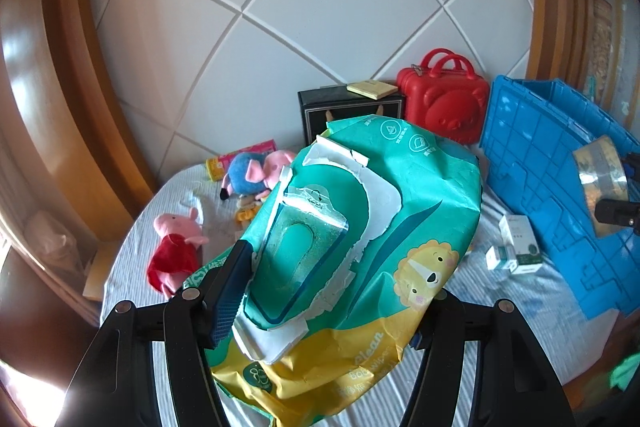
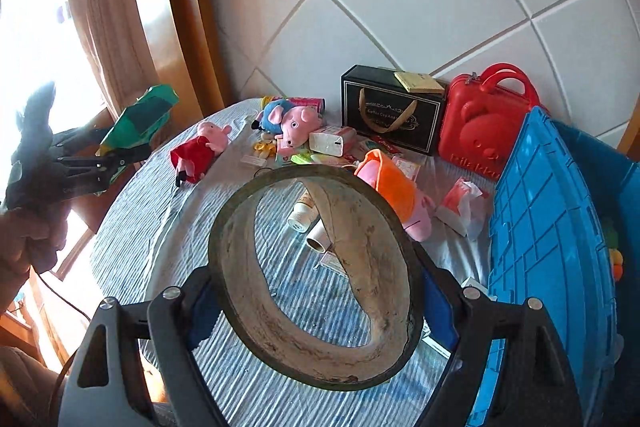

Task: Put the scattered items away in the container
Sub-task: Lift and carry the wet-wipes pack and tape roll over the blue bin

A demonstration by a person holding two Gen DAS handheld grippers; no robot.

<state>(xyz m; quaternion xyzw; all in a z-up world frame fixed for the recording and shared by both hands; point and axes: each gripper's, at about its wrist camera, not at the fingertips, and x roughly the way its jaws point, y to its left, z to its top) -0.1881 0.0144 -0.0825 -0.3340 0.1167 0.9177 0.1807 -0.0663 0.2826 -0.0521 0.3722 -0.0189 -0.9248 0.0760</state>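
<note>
Two grippers up over the bed (image 2: 160,239), each loaded. Left gripper (image 1: 320,311) clamped on a green wipes pack (image 1: 360,227), raised off the sheet. Right gripper (image 2: 316,311) clamped across a tape roll (image 2: 312,279), held on edge, also off the sheet. Blue crate (image 2: 548,239) at the right edge of the bed, lid up. Scattered beyond: pig toy (image 2: 200,151), black box (image 2: 392,111), red case (image 2: 484,131), small boxes (image 1: 516,247).
</note>
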